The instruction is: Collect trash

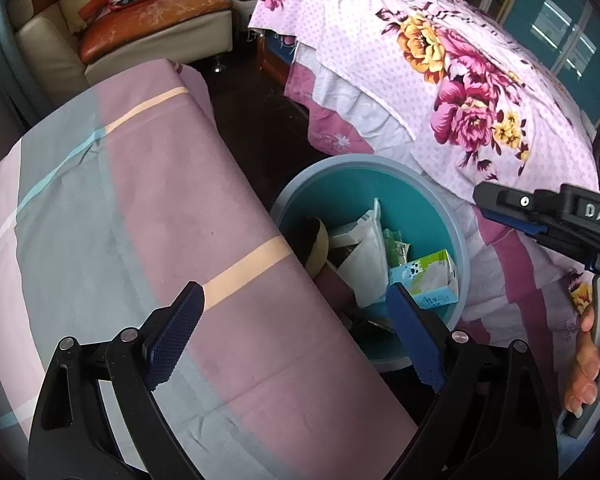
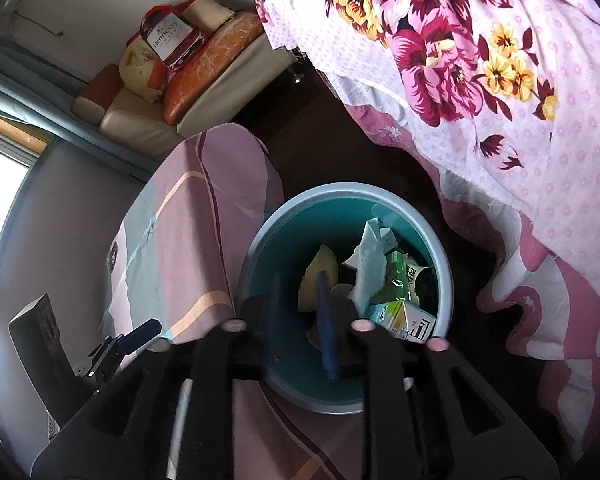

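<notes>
Teal bin (image 2: 440, 280) holds cartons and crumpled wrappers; both grippers' jaws gape empty

One round bin (image 2: 440, 264), teal inside with a pale rim, sits just ahead of and below the right tongs (image 2: 300, 312). In it lie at least five bits of trash: one yellowish curved scrap (image 2: 320, 268) right past the tips, one white crumpled bag (image 2: 370, 260), one green wrapper (image 2: 396, 268), and two small cartons, one blue and white (image 1: 428, 280) and one green and white (image 2: 404, 316); more may be buried. There are two pairs of tongs: the left tongs (image 1: 296, 328) reach over the one striped pink and grey cloth (image 1: 148, 208). One flowered quilt (image 1: 440, 72) lies beyond the bin, and one couch (image 1: 112, 36) far ahead. One hand (image 1: 592, 364) shows.
</notes>
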Motion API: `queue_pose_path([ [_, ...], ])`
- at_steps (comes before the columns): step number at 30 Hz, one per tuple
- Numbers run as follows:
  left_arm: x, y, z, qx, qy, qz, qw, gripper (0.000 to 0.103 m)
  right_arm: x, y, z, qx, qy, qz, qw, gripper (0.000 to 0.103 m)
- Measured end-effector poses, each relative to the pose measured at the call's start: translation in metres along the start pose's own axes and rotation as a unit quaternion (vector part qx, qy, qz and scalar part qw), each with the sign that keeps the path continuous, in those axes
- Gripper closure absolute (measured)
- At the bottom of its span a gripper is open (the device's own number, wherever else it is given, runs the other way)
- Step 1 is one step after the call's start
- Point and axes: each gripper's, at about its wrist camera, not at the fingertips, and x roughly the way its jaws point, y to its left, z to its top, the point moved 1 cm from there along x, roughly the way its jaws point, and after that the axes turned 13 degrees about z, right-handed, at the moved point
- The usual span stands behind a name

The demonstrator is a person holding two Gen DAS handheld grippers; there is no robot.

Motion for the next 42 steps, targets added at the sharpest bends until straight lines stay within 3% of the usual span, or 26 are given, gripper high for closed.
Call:
queue_pose_path([
  [5, -0.004, 0.007, -0.003, -0.009, -0.001, -0.003, 1.0000, 0.010, -0.003, 0.011, -0.003, -0.013, -0.006, -0.017, 1.000, 0.035],
  [8, -0.010, 0.012, -0.005, -0.015, -0.007, -0.004, 0.9998, 0.010, -0.007, 0.019, -0.005, -0.024, -0.006, -0.029, 0.999, 0.030],
  [15, -0.029, 0.025, -0.012, -0.026, -0.025, 0.003, 0.9993, 0.009, -0.011, 0.040, -0.013, -0.049, -0.001, -0.060, 0.997, 0.025],
  [23, -0.059, 0.036, -0.021, -0.039, -0.057, -0.007, 0.9976, 0.008, -0.020, 0.064, -0.028, -0.091, -0.012, -0.109, 0.990, 0.013],
  [29, -0.077, 0.044, -0.027, -0.055, -0.065, -0.006, 0.9963, 0.005, -0.027, 0.079, -0.041, -0.123, -0.011, -0.156, 0.980, 0.012],
  [42, -0.112, 0.062, -0.045, -0.085, -0.073, -0.008, 0.9936, 0.004, -0.050, 0.099, -0.067, -0.164, -0.019, -0.169, 0.972, 0.012],
])
